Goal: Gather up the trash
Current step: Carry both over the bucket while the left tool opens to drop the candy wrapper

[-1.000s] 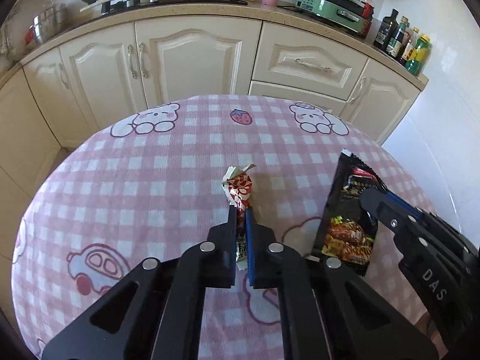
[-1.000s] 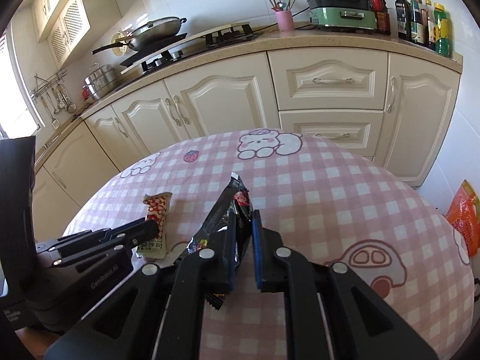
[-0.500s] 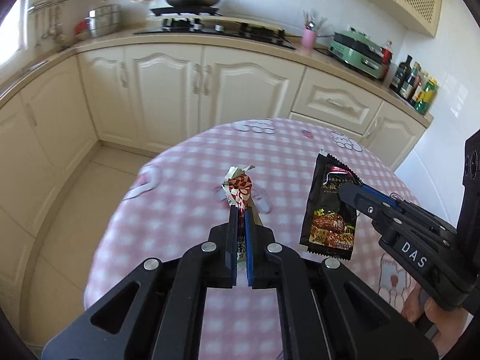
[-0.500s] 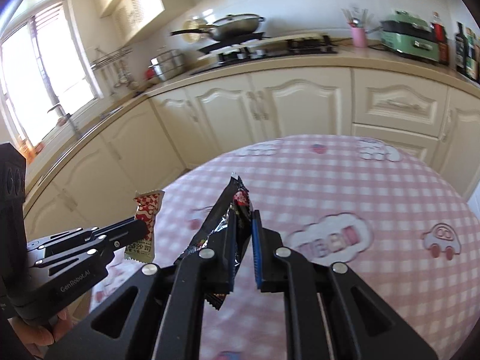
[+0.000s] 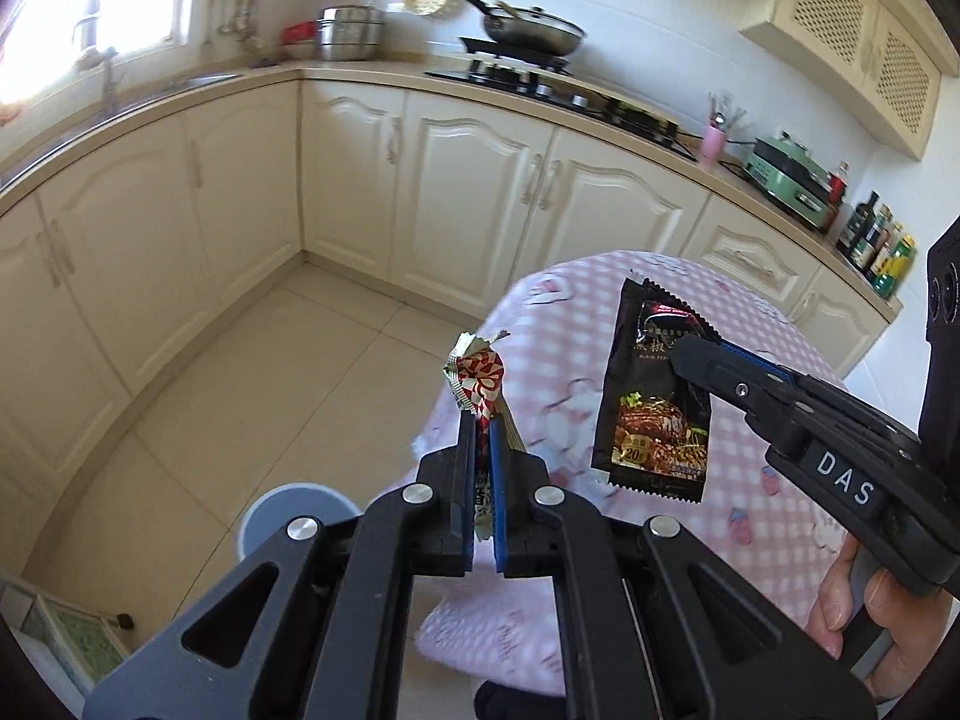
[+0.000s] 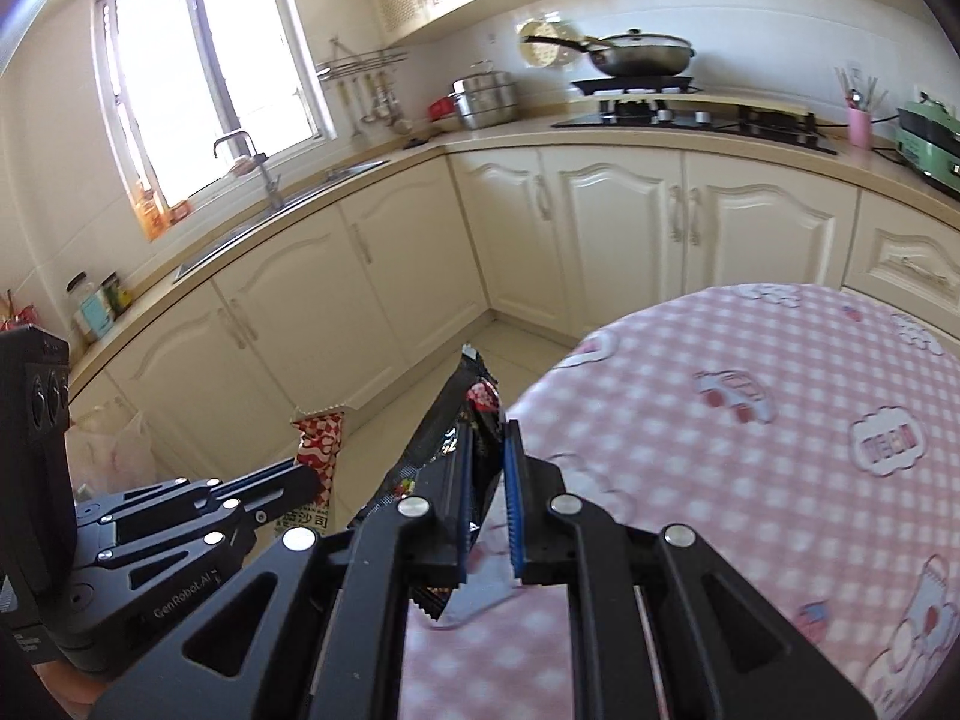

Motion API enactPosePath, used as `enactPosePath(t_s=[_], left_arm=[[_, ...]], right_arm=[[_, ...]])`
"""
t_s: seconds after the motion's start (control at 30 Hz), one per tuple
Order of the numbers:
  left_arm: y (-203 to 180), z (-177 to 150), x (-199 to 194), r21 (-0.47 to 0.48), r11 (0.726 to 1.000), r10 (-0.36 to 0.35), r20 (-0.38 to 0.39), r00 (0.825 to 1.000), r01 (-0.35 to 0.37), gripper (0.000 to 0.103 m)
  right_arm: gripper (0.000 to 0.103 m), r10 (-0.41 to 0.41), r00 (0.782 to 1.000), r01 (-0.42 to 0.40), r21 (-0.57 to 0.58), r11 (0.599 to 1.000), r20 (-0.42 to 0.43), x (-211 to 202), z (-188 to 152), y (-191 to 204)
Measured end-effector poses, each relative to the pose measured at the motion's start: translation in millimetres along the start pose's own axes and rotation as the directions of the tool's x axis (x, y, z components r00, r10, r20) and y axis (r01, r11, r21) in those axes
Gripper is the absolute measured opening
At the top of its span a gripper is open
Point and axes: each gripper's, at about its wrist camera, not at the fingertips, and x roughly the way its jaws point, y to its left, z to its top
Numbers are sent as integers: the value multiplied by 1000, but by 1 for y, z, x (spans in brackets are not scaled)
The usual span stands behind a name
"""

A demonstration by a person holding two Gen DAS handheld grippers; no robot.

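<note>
Past the near edge of the pink-checked table [image 5: 750, 438], the left gripper [image 5: 480, 438] was clamped on a red-and-white wrapper [image 5: 480, 375], which stood up out of the jaws. Beside it, the right gripper [image 6: 486, 450] was pinched on a black sauce sachet [image 5: 654, 396], which hung flat from one edge. Both were held clear of the tabletop, over the tiled floor [image 5: 270, 378]. A grey bin [image 5: 294, 510] sat low, just left of the left gripper, likely the drop point. Both grips looked secure; release over the bin not yet made.
</note>
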Motion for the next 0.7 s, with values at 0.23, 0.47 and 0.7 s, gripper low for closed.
enactPosePath(t_s=[0.23, 0.47, 0.7], left_arm=[[81, -26, -5, -99, 993, 57, -8, 998, -58, 3], [143, -54, 18, -184, 978, 91, -65, 994, -101, 3], [176, -77, 54, -238, 965, 78, -134, 988, -109, 3]], right_arm=[[10, 49, 997, -52, -38, 998, -66, 44, -24, 77], [10, 59, 986, -75, -97, 992, -158, 102, -56, 137], [9, 0, 975, -33, -146, 989, -221, 154, -82, 160]])
